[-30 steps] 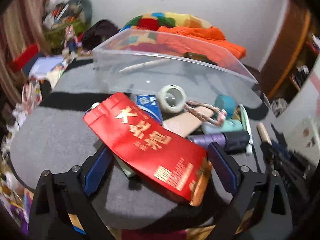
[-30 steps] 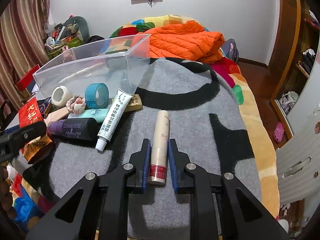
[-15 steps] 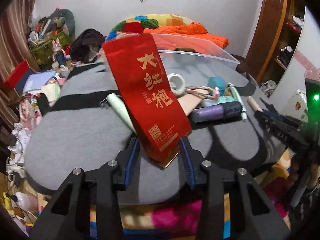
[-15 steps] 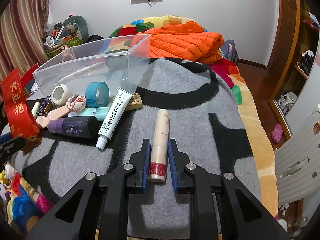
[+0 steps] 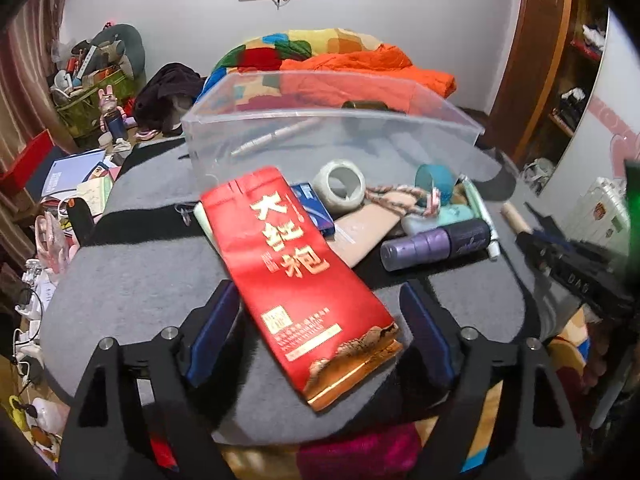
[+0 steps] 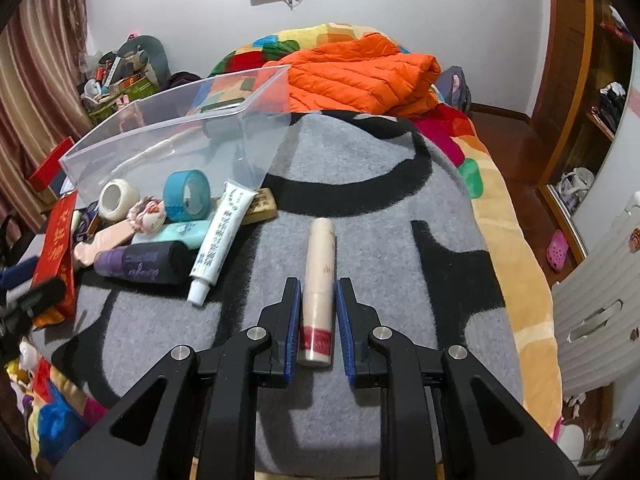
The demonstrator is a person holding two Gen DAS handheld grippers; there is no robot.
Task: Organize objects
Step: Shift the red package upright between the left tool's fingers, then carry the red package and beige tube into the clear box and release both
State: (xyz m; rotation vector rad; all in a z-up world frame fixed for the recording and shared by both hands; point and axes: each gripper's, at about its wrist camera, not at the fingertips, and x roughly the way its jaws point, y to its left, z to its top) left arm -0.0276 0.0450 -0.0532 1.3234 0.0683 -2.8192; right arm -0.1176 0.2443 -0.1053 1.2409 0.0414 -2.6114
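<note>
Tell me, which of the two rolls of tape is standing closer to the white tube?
The teal tape roll. It stands on edge right beside the white tube, nearly touching it, while the white tape roll sits farther off, beyond the pink braided charm.

PLACE: you're in a home bedroom | EVIDENCE: bed [image 6: 400, 216] with patchwork quilt [image 6: 472, 148], orange duvet [image 6: 360, 76], wardrobe [image 6: 572, 80], curtains [image 6: 36, 80]

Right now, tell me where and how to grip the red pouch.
Grip the red pouch across its narrow width near the gold bottom end, coming from above: it lies flat and that end sits between the opening left gripper, clear of the clutter.
</note>
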